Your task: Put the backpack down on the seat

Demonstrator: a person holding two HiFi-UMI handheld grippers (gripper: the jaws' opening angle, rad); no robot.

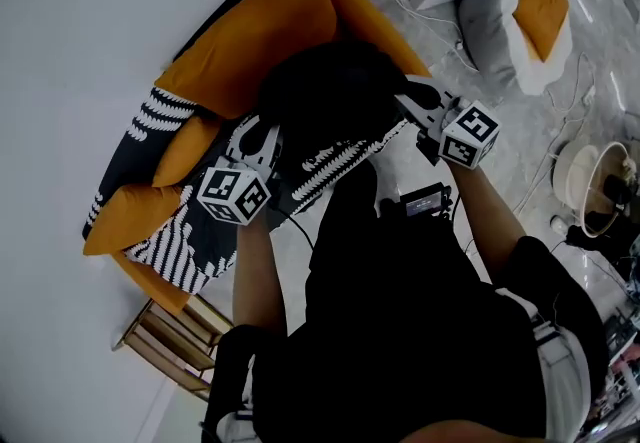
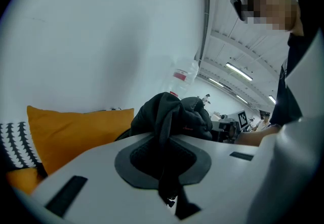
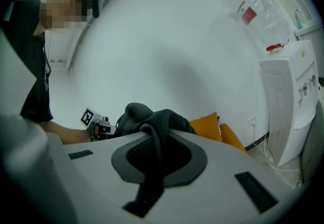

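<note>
A black backpack (image 1: 330, 96) hangs over the orange sofa seat (image 1: 250, 41), held up between my two grippers. My left gripper (image 1: 258, 146) grips its left side and my right gripper (image 1: 420, 111) its right side. In the left gripper view the jaws (image 2: 164, 154) are shut on a black strap (image 2: 167, 177), with the bunched backpack (image 2: 174, 114) just beyond. The right gripper view shows the same: the gripper (image 3: 157, 160) pinches a black strap (image 3: 152, 177) below the bag's bulk (image 3: 152, 117). Whether the bag's underside touches the seat is hidden.
Orange cushions (image 1: 130, 211) and a black-and-white patterned throw (image 1: 185, 241) lie on the sofa's left part. A wooden side table (image 1: 170, 336) stands near its end. A grey and orange beanbag (image 1: 520, 11), floor cables and a pot (image 1: 590, 181) are to the right. A water dispenser (image 3: 288, 101) stands by the wall.
</note>
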